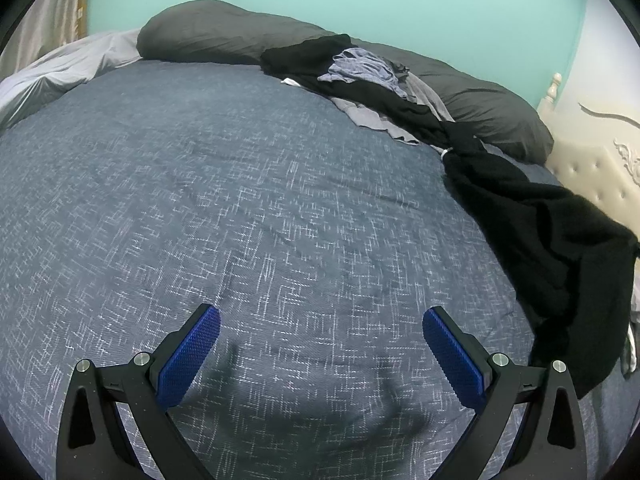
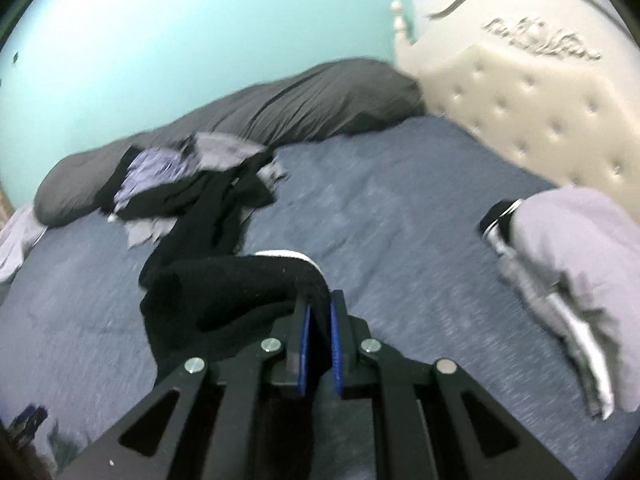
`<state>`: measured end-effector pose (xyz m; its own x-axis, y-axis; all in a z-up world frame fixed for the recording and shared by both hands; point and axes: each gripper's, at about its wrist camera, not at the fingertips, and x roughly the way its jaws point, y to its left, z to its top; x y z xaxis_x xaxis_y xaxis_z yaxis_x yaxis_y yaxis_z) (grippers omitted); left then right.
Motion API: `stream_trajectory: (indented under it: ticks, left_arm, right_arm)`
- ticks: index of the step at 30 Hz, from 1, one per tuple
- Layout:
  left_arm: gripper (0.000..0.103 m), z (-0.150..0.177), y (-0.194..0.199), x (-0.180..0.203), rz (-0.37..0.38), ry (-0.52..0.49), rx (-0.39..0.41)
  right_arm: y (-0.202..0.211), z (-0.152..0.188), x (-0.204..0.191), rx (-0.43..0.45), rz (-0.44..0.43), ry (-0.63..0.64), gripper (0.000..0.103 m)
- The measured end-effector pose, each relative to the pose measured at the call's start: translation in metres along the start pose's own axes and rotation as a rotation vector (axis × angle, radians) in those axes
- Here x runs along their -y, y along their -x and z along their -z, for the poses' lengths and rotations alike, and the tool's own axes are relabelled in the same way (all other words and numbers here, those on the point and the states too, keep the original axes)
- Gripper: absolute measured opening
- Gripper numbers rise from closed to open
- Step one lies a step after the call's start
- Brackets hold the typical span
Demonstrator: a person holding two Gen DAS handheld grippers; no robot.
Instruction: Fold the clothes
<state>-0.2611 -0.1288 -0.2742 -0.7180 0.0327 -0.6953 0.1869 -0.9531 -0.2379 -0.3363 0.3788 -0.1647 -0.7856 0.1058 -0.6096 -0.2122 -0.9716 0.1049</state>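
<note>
Black fuzzy garment [image 2: 224, 280] lies rumpled on the bed [image 2: 400, 200], trailing back into the pile of clothes [image 2: 192, 184] by the dark pillows [image 2: 304, 100]. I have my right tool [image 2: 319, 304] clenched on its near end. I hold my left tool [image 1: 320, 320] spread wide over bare bedspread, gripping nothing.

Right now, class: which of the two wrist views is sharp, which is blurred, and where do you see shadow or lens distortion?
Left wrist view: sharp; the blue patterned bedspread bulges from fisheye distortion, with a soft shadow beneath the open left gripper. Right wrist view: smeared all over, especially the grey striped garment; the right gripper pinches the black fuzzy garment.
</note>
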Motion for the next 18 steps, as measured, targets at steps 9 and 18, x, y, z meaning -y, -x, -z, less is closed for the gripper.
stream_trajectory:
  ticks: [9, 18]
  left_arm:
    - [0.103, -0.001, -0.001, -0.001, -0.002, 0.006, -0.003]
    - [0.103, -0.003, 0.003, -0.009, -0.018, 0.025, 0.011]
  right_arm:
    - [0.017, -0.035, -0.004, 0.067, -0.040, 0.020, 0.008]
    - [0.026, -0.010, -0.122, 0.003, -0.401, 0.175, 0.008]
